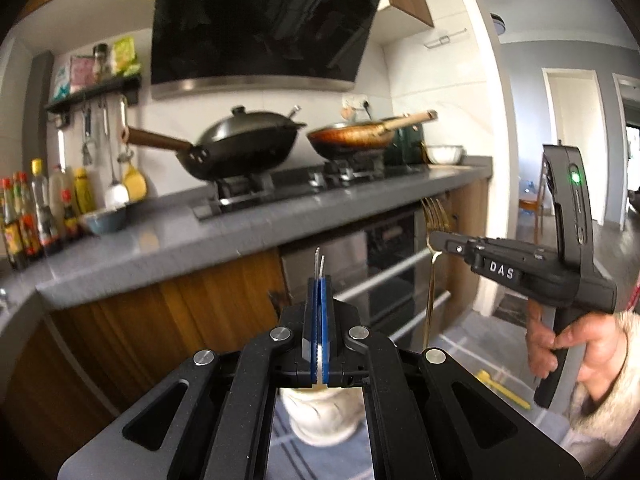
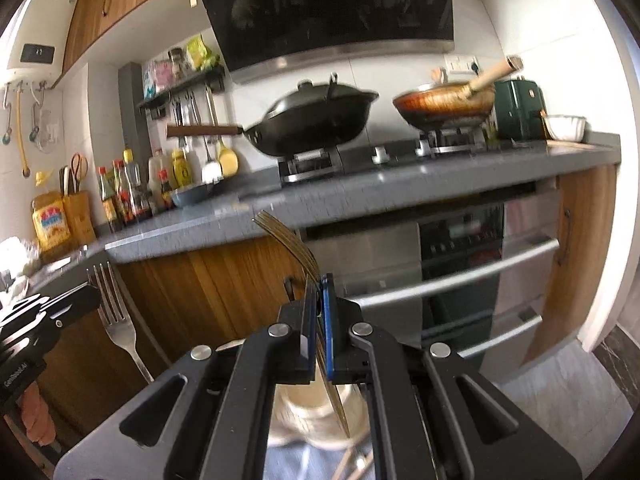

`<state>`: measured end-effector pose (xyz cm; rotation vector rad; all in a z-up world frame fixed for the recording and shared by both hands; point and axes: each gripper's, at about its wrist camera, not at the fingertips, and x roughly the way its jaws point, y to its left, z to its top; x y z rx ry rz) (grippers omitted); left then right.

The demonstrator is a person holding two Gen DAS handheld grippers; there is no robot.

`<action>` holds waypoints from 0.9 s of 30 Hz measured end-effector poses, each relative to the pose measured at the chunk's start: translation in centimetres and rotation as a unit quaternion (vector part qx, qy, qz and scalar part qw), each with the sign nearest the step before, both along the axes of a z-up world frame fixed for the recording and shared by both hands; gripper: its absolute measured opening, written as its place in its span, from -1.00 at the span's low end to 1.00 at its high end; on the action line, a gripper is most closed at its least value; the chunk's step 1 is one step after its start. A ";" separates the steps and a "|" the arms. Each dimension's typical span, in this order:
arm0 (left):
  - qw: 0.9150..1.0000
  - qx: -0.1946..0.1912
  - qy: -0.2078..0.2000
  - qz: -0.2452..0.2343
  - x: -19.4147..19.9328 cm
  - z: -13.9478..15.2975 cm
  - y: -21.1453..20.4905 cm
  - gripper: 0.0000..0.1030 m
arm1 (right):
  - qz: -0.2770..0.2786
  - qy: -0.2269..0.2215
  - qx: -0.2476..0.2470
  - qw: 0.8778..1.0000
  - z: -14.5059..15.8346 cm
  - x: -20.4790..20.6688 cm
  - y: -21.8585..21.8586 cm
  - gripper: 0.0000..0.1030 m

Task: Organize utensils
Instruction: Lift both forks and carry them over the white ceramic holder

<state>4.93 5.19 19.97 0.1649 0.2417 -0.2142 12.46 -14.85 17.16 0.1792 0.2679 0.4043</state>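
The left gripper point(image 1: 319, 292) is closed on a silver fork point(image 2: 116, 312), its blue pads pinched tight on the handle. In the left wrist view only the thin edge of the fork shows, poking up just past the fingertips; in the right wrist view the same fork stands upright at the left edge with its prongs up, in front of the wooden cabinet door point(image 2: 208, 292) under the bench point(image 2: 360, 188).

The right gripper point(image 2: 318, 300) is also closed, gripping a gold fork point(image 2: 292, 240). The curved prongs rise up and to the left beyond the fingertips, and the handle runs down between the pads toward the camera. In the left wrist view this gripper comes in from the right, held by a hand point(image 1: 560, 344), with the gold handle hanging below its tip and the prongs above it.

Both forks are in the air in front of the bench, well apart from each other. Behind them a black wok point(image 2: 316, 120) and a brown pan point(image 2: 444, 104) sit on the stove
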 end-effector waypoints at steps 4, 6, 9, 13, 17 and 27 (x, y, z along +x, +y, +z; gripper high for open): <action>1.000 0.010 -0.013 0.026 2.0 1.0 0.4 -0.97 | -0.006 -0.014 -0.003 1.000 0.3 1.7 1.5 -0.95; 0.999 0.010 -0.012 0.035 3.0 1.1 0.6 -0.97 | -0.007 -0.015 -0.001 1.000 0.0 2.6 2.1 -0.95; 0.998 0.010 -0.011 0.058 4.5 0.7 1.0 -0.97 | -0.006 -0.004 0.012 1.000 -1.4 4.1 2.4 -0.95; 0.996 0.020 -0.007 0.087 6.3 -0.9 1.2 -0.97 | 0.001 0.019 0.025 0.999 -3.8 5.2 2.5 -0.95; 0.994 0.035 0.008 0.102 7.9 -3.3 1.3 -0.97 | 0.008 0.043 0.019 0.999 -6.2 6.0 2.8 -0.95; 0.992 0.051 0.065 0.098 10.8 -8.6 1.2 -0.97 | 0.006 0.076 0.016 0.997 -9.1 7.1 2.0 -0.95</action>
